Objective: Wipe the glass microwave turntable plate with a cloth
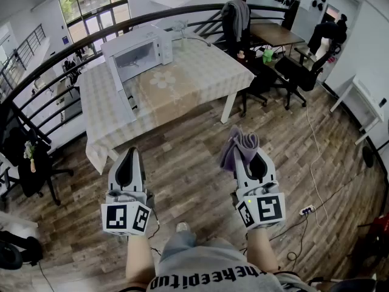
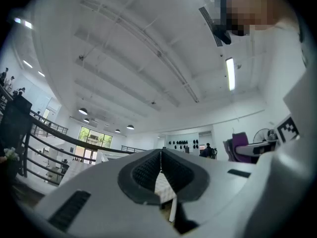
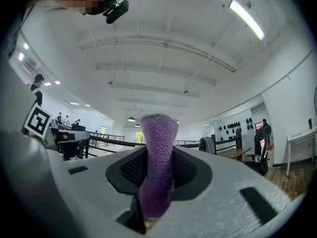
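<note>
Closest to me, over the wooden floor [image 1: 194,163], the left gripper [image 2: 160,155] has its jaws pressed together with nothing between them. Beside it, the right gripper [image 3: 158,151] pinches a purple cloth [image 3: 158,133], which sticks up past the jaw tips. Ahead I see the white microwave [image 1: 141,55] at the far edge of the table [image 1: 206,72], door swung open; I cannot make out the glass plate inside.
</note>
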`<state>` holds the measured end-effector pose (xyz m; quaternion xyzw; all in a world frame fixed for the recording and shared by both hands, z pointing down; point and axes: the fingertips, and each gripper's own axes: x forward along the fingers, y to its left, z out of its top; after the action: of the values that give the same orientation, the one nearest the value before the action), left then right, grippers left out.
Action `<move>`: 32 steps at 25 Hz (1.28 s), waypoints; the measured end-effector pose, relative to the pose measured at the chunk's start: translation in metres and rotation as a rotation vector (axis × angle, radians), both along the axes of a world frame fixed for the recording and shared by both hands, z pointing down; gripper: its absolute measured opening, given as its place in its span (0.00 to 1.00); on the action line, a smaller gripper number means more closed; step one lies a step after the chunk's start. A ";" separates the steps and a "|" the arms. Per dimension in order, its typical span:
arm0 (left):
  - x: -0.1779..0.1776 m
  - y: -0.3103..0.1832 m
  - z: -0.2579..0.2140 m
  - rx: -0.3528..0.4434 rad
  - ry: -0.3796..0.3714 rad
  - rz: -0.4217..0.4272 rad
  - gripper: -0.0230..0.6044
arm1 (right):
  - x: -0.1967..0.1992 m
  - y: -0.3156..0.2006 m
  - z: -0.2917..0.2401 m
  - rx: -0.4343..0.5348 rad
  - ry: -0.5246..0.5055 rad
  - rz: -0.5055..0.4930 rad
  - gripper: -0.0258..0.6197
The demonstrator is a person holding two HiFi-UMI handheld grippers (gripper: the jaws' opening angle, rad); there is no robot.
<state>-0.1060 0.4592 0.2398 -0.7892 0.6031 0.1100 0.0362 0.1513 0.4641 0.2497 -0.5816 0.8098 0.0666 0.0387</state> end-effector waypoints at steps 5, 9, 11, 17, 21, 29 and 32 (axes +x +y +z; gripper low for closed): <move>-0.007 -0.008 0.002 -0.007 -0.007 0.001 0.05 | -0.006 -0.007 0.001 -0.005 -0.002 0.006 0.22; -0.016 -0.017 0.005 -0.009 -0.004 0.004 0.05 | -0.015 -0.015 0.002 -0.002 -0.003 0.012 0.22; -0.020 -0.023 0.004 -0.008 -0.006 0.010 0.05 | -0.019 -0.019 0.002 0.000 -0.004 0.018 0.22; -0.031 -0.040 0.002 0.002 -0.014 0.033 0.05 | -0.031 -0.033 -0.001 0.008 -0.014 0.038 0.22; -0.044 -0.051 0.004 0.011 -0.013 0.050 0.05 | -0.043 -0.040 0.000 0.020 -0.025 0.050 0.22; -0.054 -0.073 0.012 0.005 0.008 0.078 0.05 | -0.055 -0.054 0.005 0.000 -0.016 0.061 0.22; -0.054 -0.084 0.017 -0.009 0.010 0.086 0.05 | -0.055 -0.065 0.008 -0.013 -0.013 0.066 0.22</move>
<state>-0.1599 0.3749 0.2564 -0.8140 0.5692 0.1130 0.0249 0.0960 0.3992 0.2576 -0.6087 0.7903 0.0587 0.0378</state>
